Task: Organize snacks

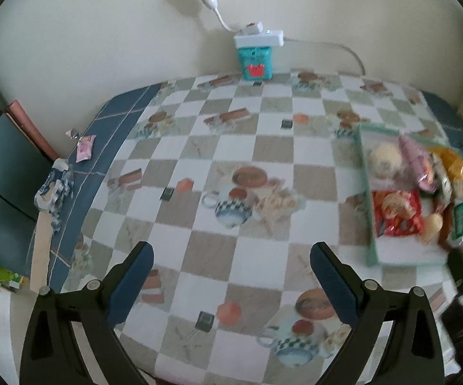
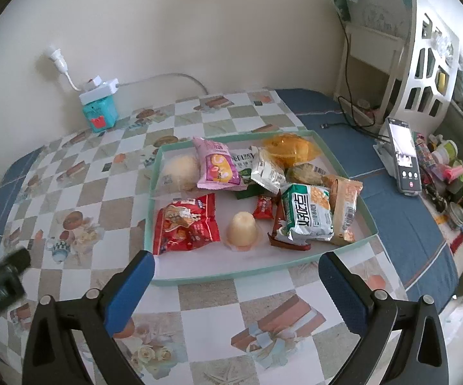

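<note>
The snacks lie heaped in a shallow, pale-green tray [image 2: 356,199] on the bench [image 2: 199,301], which wears a glossy checked cloth. Among them are a crinkly red bag [image 2: 186,227], a pink bag [image 2: 217,166], a green-and-white packet [image 2: 308,213], a translucent jelly cup [image 2: 243,229] and a round bun [image 2: 180,170]. The right claw [image 2: 236,277] hovers just before the tray's near rim, spread wide and empty. The left claw [image 1: 231,277] hangs over bare cloth, likewise wide apart, gripping nothing.

Snack packets [image 2: 308,213] lie in the tray [image 2: 218,277] — on the table [image 2: 199,320].
</note>
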`<state>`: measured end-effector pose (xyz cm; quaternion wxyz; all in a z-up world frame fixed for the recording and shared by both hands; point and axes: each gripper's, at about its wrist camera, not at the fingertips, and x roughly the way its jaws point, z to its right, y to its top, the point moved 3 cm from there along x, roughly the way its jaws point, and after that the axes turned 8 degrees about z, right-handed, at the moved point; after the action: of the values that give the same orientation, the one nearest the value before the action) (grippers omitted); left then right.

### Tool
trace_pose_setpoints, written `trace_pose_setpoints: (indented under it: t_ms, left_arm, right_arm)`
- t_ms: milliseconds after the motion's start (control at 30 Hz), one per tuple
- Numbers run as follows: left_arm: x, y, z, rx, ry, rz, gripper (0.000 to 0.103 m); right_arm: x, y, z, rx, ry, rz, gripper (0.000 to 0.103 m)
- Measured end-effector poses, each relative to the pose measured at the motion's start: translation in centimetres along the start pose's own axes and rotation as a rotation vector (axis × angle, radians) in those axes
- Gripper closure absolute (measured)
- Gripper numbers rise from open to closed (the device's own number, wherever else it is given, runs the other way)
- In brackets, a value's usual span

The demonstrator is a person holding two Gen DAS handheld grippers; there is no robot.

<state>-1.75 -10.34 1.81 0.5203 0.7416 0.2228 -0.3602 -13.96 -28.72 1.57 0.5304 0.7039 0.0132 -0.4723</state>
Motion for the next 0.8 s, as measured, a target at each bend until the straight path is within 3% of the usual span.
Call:
trace_pose_setpoints:
  t_ms: [333, 800]
  left_arm:
    - [0.3, -1.4, -1.5, 0.019, 0.052, -0.001, 0.005]
    - [0.6, -2.0, -1.5, 0.058, 0.073, -0.002, 0.005]
  right_arm:
    - [-0.7, 0.2, -0.9, -0.013, 0.008, 0.031, 0.0]
    - [-0.3, -0.2, -2.0, -0.044, 0.025, 0.01, 0.0]
